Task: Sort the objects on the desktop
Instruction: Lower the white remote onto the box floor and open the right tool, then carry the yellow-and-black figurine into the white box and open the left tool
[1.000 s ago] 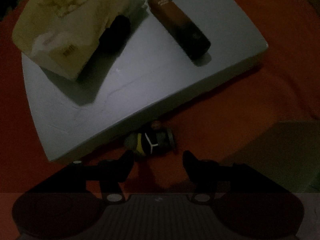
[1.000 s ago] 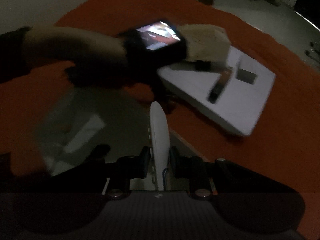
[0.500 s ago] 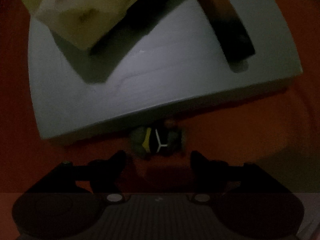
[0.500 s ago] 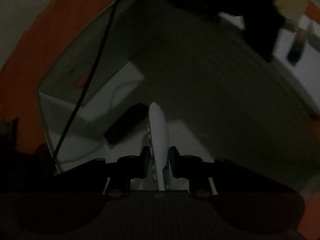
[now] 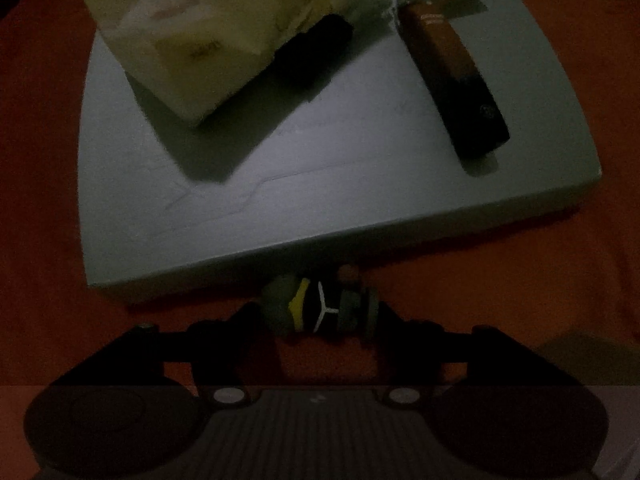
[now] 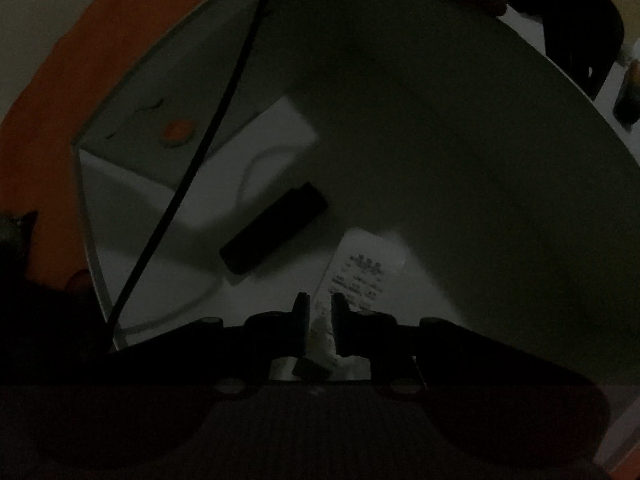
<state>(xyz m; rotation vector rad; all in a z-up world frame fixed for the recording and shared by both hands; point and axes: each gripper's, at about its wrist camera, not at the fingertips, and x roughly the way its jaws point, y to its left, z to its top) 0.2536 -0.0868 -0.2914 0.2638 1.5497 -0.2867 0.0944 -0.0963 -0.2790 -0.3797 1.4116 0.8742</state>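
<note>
The left gripper [image 5: 320, 314] was low over the red cloth [image 5: 480, 288], right in front of the flat grey box [image 5: 320, 184]. Its two fingers stood on each side of a small toy [image 5: 320, 308] with a yellow stripe and white lines. They looked to be touching the toy, but it was too dark to tell if they squeezed it. On the grey box lay a pale bag [image 5: 208, 28], a black thing [image 5: 312, 52] beside it, and a brown and black bar [image 5: 452, 80].

The right gripper [image 6: 320, 312] was over an open white box [image 6: 440, 128]. Its fingers were a little apart and held nothing. A white paper slip [image 6: 360, 276] lay just past the tips. A black bar [image 6: 276, 228] lay inside the box too.
</note>
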